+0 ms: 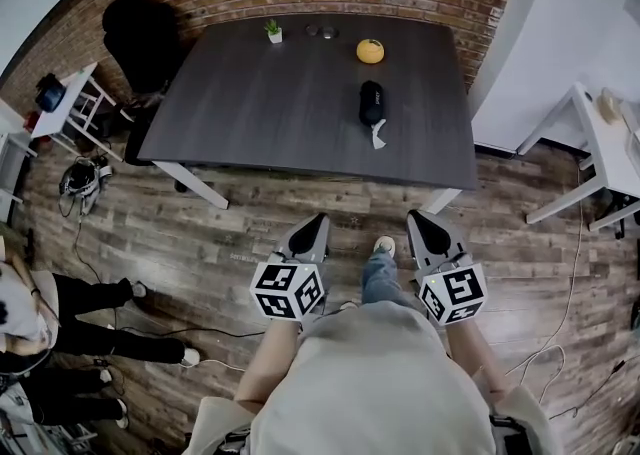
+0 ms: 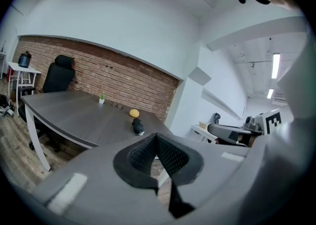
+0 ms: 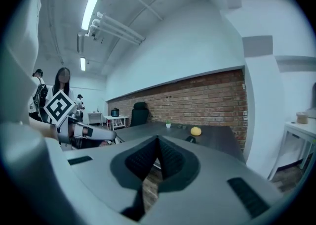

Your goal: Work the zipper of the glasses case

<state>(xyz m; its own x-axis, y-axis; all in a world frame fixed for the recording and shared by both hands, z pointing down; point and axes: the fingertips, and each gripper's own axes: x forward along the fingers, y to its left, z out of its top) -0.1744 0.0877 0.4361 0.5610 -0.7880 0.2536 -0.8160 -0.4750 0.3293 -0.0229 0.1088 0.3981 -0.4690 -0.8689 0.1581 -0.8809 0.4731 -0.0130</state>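
Glasses case (image 1: 371, 103) lies on the bench (image 1: 260, 113), far ahead of my left claw (image 1: 316, 225) and right claw (image 1: 425, 222): both shut, empty, out of reach.

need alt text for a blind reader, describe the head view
Seen from above, a person stands short of a dark table holding a shut left claw and shut right claw, both empty. On the table lie a black glasses case, an orange round object and a small potted plant.

Glasses case (image 1: 371, 102) on table (image 1: 260, 103), right of ctr, round obj (image 1: 370, 50) behind it, plant (image 1: 273, 32) at far edge
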